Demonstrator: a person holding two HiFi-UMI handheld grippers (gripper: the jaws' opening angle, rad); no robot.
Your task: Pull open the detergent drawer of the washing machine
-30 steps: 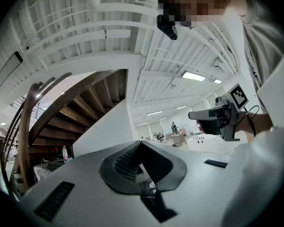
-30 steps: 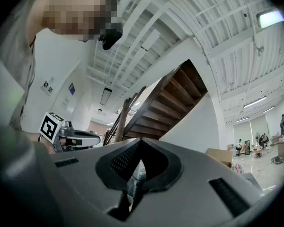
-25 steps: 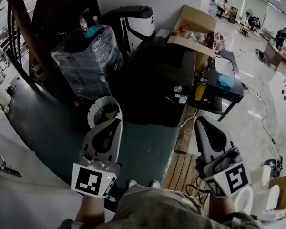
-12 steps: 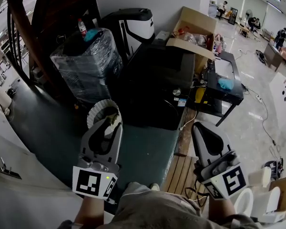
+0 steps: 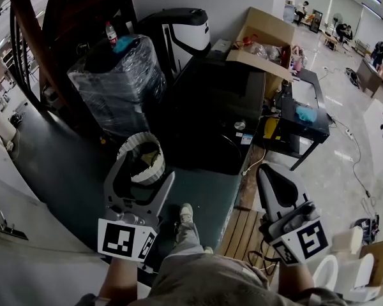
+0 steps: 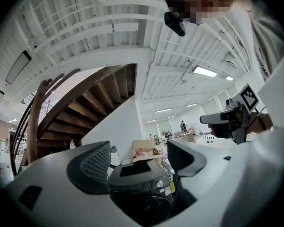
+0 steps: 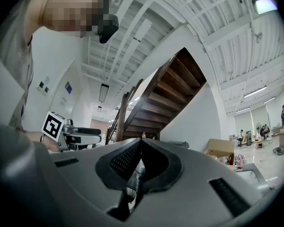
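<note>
The drawer is judged a light, stiff plastic tray that slides straight out on rails with little pull; it is best taken at the recess along its front lip, where smooth plastic may slip from the pads. The left gripper [image 5: 142,172] is seen with its jaws apart and opening, nothing between them. The washer [image 5: 210,110] is framed in that gap but stands well ahead of the jaws, untouched. The drawer front cannot be made out on the dark panel; it is presumed to lie beside the knob [image 5: 239,125]. The right gripper [image 5: 269,173] is held with its jaws together, empty, and the washer lies ahead and to its left.
</note>
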